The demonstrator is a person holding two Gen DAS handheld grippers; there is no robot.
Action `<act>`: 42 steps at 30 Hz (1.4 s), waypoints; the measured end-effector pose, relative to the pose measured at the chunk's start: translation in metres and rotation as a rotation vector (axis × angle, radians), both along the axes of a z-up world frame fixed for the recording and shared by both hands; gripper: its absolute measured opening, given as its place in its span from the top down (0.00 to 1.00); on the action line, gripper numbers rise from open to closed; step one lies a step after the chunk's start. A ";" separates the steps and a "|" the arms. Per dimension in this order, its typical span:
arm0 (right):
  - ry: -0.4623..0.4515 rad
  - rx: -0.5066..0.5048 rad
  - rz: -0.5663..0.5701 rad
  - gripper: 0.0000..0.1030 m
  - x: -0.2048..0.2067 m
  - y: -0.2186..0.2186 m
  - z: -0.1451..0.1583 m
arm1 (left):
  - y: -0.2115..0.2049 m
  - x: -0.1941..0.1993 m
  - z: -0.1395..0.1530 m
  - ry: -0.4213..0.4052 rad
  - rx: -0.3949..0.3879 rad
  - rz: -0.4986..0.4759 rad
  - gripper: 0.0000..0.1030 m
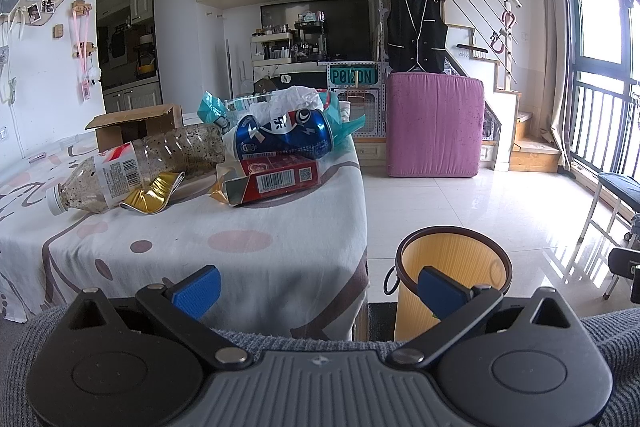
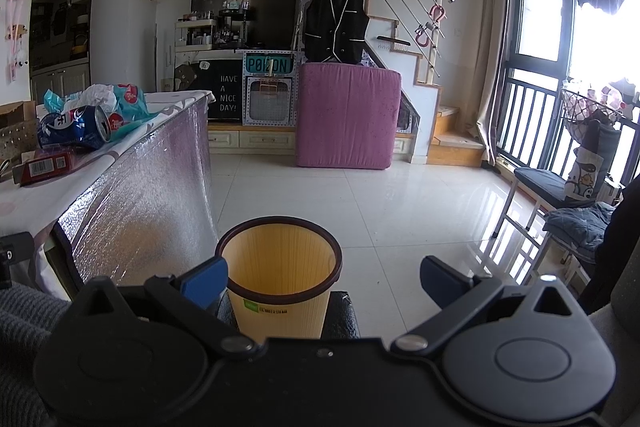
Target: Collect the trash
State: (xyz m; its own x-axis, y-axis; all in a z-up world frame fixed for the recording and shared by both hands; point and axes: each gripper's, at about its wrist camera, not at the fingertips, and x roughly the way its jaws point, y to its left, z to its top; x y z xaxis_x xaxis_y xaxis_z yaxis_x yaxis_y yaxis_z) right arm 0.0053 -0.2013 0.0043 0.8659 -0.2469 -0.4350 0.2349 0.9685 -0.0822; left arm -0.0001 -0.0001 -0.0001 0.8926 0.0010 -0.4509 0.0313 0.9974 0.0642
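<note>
Trash lies on the clothed table (image 1: 240, 259): a dirty clear plastic bottle (image 1: 136, 167) on its side, a gold wrapper (image 1: 154, 193), a red carton (image 1: 276, 177), a crushed blue can (image 1: 284, 139), and crumpled white and teal wrappers (image 1: 288, 103). A yellow waste bin (image 1: 452, 279) stands on the floor right of the table. My left gripper (image 1: 318, 293) is open and empty near the table's front edge. In the right wrist view, my right gripper (image 2: 324, 281) is open and empty just above the bin (image 2: 280, 275). The can (image 2: 76, 131) and carton (image 2: 44, 165) show at left.
An open cardboard box (image 1: 136, 127) sits at the table's back left. A pink upright cushion (image 1: 434, 125) stands on the tiled floor ahead. A chair (image 2: 560, 195) with clothes and a balcony railing are at the right. Stairs rise behind.
</note>
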 end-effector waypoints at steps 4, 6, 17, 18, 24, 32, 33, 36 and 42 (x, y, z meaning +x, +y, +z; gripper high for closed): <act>0.000 0.001 -0.001 0.00 0.000 0.000 0.000 | 0.000 0.000 0.000 0.000 0.000 0.000 0.00; 0.000 0.001 -0.001 0.00 0.001 0.000 0.000 | 0.000 0.000 0.000 0.000 0.000 0.000 0.00; 0.001 0.001 -0.001 0.00 0.000 0.000 0.000 | 0.000 0.000 0.000 0.000 0.000 0.000 0.00; 0.001 0.002 -0.001 0.00 0.000 0.000 0.000 | 0.000 0.000 0.000 0.000 0.000 0.000 0.00; 0.000 0.001 -0.001 0.00 -0.001 -0.001 0.001 | 0.000 0.000 0.000 -0.002 -0.001 -0.001 0.00; -0.002 0.004 -0.002 0.00 -0.002 0.003 0.001 | 0.000 0.001 0.003 0.000 -0.009 -0.004 0.00; -0.002 0.012 0.000 0.00 -0.003 0.003 0.002 | 0.001 -0.001 0.005 0.000 -0.010 -0.003 0.00; -0.013 0.015 -0.004 0.00 -0.005 0.002 0.007 | 0.007 -0.002 0.013 -0.009 -0.013 0.002 0.00; -0.029 0.028 -0.002 0.00 -0.003 0.000 0.015 | 0.015 0.004 0.030 -0.046 -0.023 0.024 0.00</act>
State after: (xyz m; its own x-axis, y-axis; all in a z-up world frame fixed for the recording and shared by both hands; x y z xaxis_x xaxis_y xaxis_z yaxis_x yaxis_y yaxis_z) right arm 0.0020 -0.2016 0.0194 0.8775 -0.2370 -0.4169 0.2391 0.9698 -0.0481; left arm 0.0038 0.0146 0.0297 0.9123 0.0133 -0.4094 0.0045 0.9991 0.0425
